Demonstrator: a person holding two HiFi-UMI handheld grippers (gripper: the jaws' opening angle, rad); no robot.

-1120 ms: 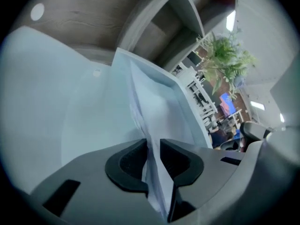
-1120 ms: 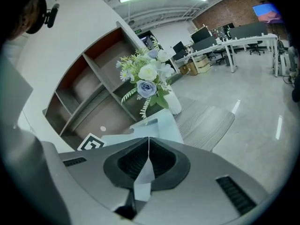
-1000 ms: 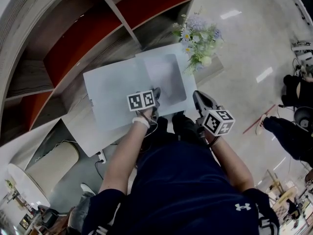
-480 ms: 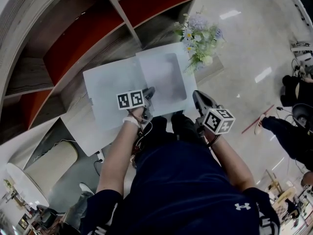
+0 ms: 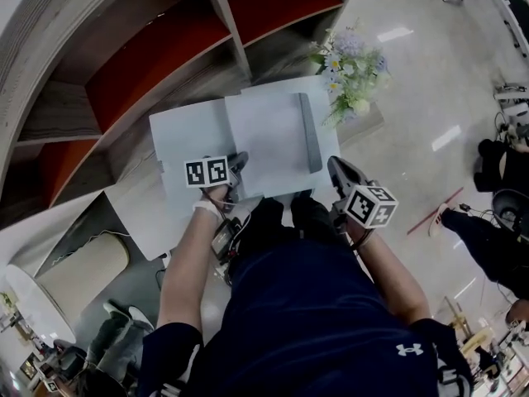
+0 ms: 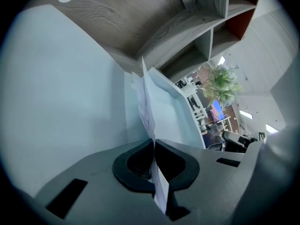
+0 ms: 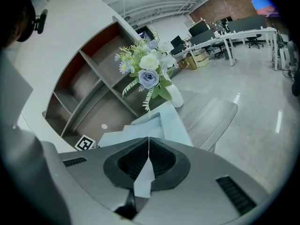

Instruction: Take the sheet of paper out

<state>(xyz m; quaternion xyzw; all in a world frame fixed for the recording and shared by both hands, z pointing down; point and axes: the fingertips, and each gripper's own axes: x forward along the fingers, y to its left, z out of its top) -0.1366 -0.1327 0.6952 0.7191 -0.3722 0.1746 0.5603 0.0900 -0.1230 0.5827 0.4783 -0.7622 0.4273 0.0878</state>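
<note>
Paper time: the left gripper has its jaws clamped flat together on the near edge of the sheet of paper. In the left gripper view the thin white sheet stands edge-on, rising straight up out of the closed pads of that gripper. Over on the other side, the right gripper is closed too. Its own view shows the jaws pressed onto a pale blue edge at the near corner of the folder.

From the head view the folder lies open on the bench. The sheet rests across its right half and overlaps the middle. A narrow grey strip shows along the sheet's right side. Just beyond the folder's far right corner stands a bunch of flowers, white and pale blue blooms with green leaves. Behind it all runs a wooden shelf unit with red-backed compartments, curving away to the left.
</note>
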